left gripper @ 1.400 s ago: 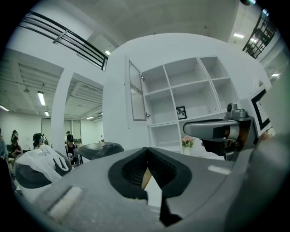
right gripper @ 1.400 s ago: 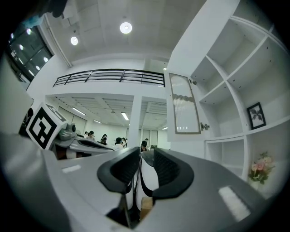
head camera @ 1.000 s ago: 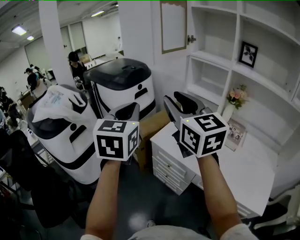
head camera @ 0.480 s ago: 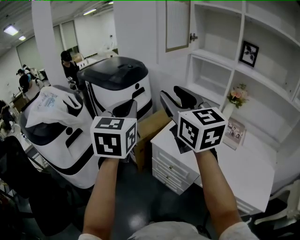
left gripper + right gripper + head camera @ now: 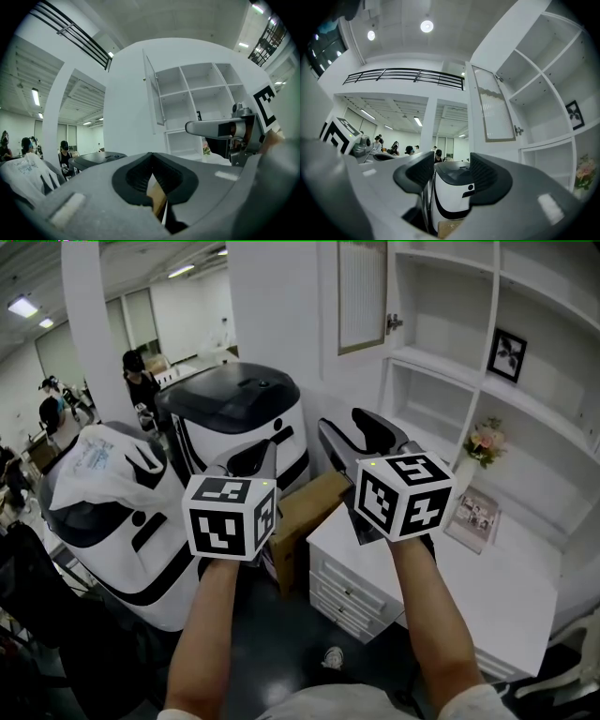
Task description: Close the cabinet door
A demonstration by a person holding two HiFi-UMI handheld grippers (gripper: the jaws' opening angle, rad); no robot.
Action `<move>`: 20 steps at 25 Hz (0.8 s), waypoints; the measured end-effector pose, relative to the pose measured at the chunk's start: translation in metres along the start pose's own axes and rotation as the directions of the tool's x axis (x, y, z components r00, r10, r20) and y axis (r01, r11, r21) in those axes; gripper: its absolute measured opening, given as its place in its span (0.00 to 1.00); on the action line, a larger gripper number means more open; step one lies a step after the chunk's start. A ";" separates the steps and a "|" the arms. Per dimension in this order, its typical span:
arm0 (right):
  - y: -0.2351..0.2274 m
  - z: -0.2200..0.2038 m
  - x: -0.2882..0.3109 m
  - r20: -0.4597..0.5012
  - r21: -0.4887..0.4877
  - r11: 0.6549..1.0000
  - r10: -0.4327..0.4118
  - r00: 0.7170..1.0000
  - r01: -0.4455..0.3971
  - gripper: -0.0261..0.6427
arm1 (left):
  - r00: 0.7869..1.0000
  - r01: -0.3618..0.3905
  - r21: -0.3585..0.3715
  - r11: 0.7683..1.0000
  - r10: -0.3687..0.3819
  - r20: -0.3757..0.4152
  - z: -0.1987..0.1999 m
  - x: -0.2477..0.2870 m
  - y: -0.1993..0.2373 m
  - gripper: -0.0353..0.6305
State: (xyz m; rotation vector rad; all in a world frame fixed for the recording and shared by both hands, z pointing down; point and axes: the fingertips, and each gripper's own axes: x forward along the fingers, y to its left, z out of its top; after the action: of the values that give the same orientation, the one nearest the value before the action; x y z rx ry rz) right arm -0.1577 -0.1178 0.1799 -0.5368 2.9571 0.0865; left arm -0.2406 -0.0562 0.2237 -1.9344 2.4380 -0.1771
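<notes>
The white cabinet door (image 5: 362,294) with a ribbed glass pane stands swung open at the left edge of the wall shelves, its small metal knob (image 5: 396,322) on the shelf side. It also shows in the left gripper view (image 5: 153,96) and the right gripper view (image 5: 491,108), well ahead of both grippers. My right gripper (image 5: 354,433) is held level in front of it, its jaws opening with nothing between them (image 5: 452,174). My left gripper (image 5: 251,459) is beside it, tips together, empty (image 5: 151,155).
White shelves (image 5: 441,362) hold a framed picture (image 5: 507,352) and a flower vase (image 5: 484,442). Below is a white drawer desk (image 5: 450,582) with a photo frame (image 5: 476,512). Two white-and-black machines (image 5: 239,413) and a cardboard box (image 5: 305,512) stand left. People are far left.
Both grippers have moved forward toward the shelves, and the door looks nearer and lower in the head view. The right gripper's jaws have spread wider.
</notes>
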 end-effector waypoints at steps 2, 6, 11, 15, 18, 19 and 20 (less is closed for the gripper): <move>-0.009 0.001 0.010 0.010 0.001 1.000 -0.009 1.000 0.009 0.38 | 1.000 0.002 0.012 1.000 -0.002 0.000 0.001 0.011 0.004 0.05; -0.027 0.002 0.031 0.022 0.002 1.000 -0.012 1.000 0.012 0.40 | 1.000 -0.010 0.010 1.000 0.010 0.004 0.004 0.038 0.018 0.05; -0.053 0.007 0.059 0.042 0.002 1.000 -0.006 0.999 0.006 0.41 | 1.000 -0.018 0.027 0.999 0.018 0.020 0.015 0.072 0.025 0.05; -0.068 0.008 0.084 0.048 0.007 1.000 0.011 0.999 -0.011 0.42 | 0.999 -0.032 0.028 0.999 0.031 0.016 0.017 0.096 0.033 0.05; -0.076 0.010 0.099 0.051 0.008 1.000 0.023 0.998 -0.023 0.44 | 0.999 -0.040 0.029 0.999 0.040 0.016 0.020 0.112 0.038 0.05; -0.079 0.010 0.104 0.051 0.008 1.000 0.028 0.998 -0.029 0.44 | 0.999 -0.043 0.030 0.999 0.043 0.016 0.021 0.117 0.039 0.05; -0.081 0.010 0.108 0.049 0.007 0.999 0.034 0.998 -0.034 0.44 | 0.999 -0.047 0.030 0.998 0.047 0.015 0.022 0.121 0.040 0.05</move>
State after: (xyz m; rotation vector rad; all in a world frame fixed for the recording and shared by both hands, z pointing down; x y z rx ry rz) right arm -0.2282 -0.2302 0.1516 -0.4764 2.9182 0.0902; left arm -0.3051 -0.1664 0.2042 -1.8580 2.4543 -0.1982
